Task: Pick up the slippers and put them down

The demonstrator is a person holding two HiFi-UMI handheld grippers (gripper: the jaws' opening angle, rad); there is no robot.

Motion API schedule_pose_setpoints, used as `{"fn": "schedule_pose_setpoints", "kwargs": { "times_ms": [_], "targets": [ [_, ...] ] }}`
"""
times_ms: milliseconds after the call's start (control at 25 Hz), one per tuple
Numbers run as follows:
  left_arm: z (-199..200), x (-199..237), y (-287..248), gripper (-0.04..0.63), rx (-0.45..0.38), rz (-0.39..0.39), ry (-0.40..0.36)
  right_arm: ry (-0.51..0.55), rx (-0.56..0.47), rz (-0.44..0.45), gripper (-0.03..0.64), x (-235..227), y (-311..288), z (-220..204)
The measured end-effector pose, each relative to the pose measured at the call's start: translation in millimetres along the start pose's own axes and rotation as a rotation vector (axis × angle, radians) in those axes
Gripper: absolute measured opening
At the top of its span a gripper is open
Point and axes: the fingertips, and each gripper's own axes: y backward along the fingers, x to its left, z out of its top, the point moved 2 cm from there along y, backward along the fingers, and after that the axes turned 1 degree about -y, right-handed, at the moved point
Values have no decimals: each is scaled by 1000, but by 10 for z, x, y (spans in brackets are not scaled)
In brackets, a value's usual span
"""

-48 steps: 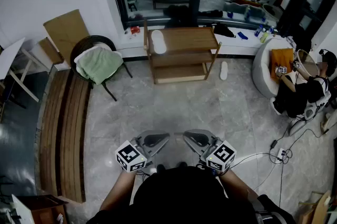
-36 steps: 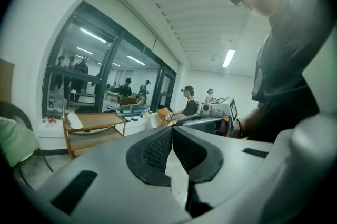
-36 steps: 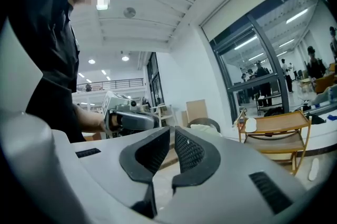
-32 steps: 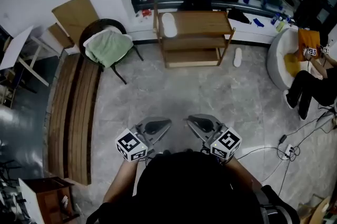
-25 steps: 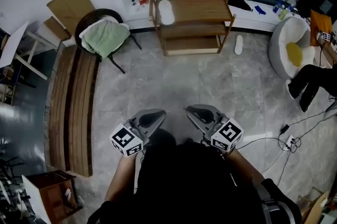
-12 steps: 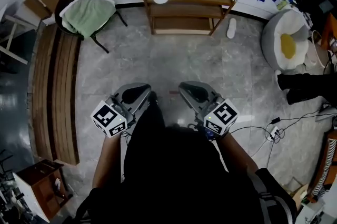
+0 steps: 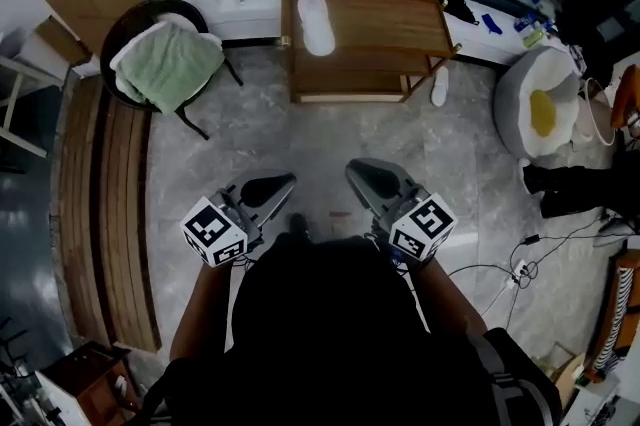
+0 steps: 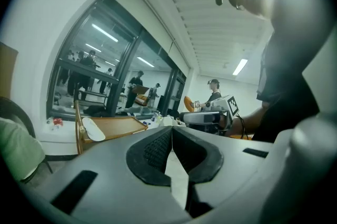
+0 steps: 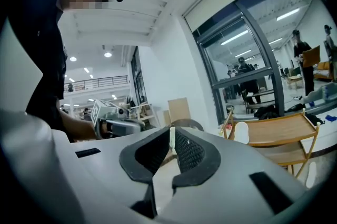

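Grey marbled floor (image 7: 330, 139) lies open between your two grippers and the wooden rack (image 7: 350, 79) at the top centre of the head view. One white slipper (image 7: 318, 22) lies on the rack's tabletop (image 7: 390, 14), close to its left edge. The second slipper (image 7: 440, 86) is on the floor just beside the rack's right leg; whether it touches the leg I cannot tell. Your left gripper (image 7: 268, 186) and right gripper (image 7: 368, 176) hang side by side low in the centre, well apart from both slippers. Each gripper's own view shows its jaws closed tip to tip with nothing held. A chair (image 7: 150, 11) draped with a green cloth (image 7: 165, 64) stands at upper left. Planks (image 7: 100, 204) run down the left edge, and a white beanbag (image 7: 535, 99) crowds the right.
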Motion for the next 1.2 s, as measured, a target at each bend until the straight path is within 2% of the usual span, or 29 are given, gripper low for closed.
{"fn": "schedule_pose_setpoints", "kwargs": {
  "times_ms": [160, 360, 560, 880, 1200],
  "targets": [
    [14, 364, -86, 12, -1, -32, 15, -15, -12, -16, 40, -137, -294, 122],
    [48, 658, -249, 12, -8, -50, 37, -22, 37, -35, 40, -416, -475, 67],
    [212, 1028, -477, 12, -36, -61, 89, -69, 51, -12, 40, -761, -723, 61],
    [451, 1752, -1111, 12, 8, 15, 99, -109, 53, 55, 41, -1755, -1147, 299],
    [829, 2353, -1859, 12, 17, 108, 94, -149, 133, 192, 41, -2588, -1421, 520]
  ]
}}
